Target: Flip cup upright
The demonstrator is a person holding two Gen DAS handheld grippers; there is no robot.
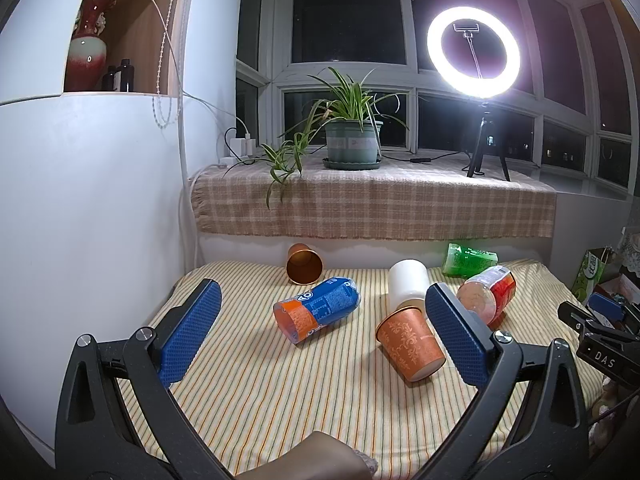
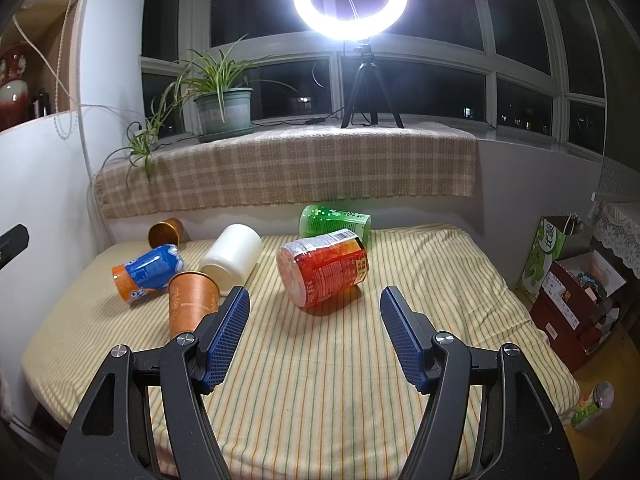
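Several cups lie on their sides on a striped cloth table [image 1: 280,400]. A blue-orange cup [image 1: 318,309] lies ahead of my open, empty left gripper [image 1: 322,296]. An orange patterned paper cup [image 1: 410,344] lies beside its right finger, with a white cup [image 1: 408,282] behind it. A red cup [image 2: 322,270] lies just beyond my open, empty right gripper [image 2: 314,300]. The orange paper cup [image 2: 192,304] is beside the right gripper's left finger. A copper cup [image 1: 303,263] and a green cup [image 2: 334,222] lie at the back.
A cloth-covered sill [image 1: 372,204] behind the table holds a potted plant [image 1: 352,136] and a ring light on a tripod [image 1: 474,54]. A white cabinet [image 1: 80,180] stands on the left. Boxes and bags [image 2: 568,292] sit on the floor at the right.
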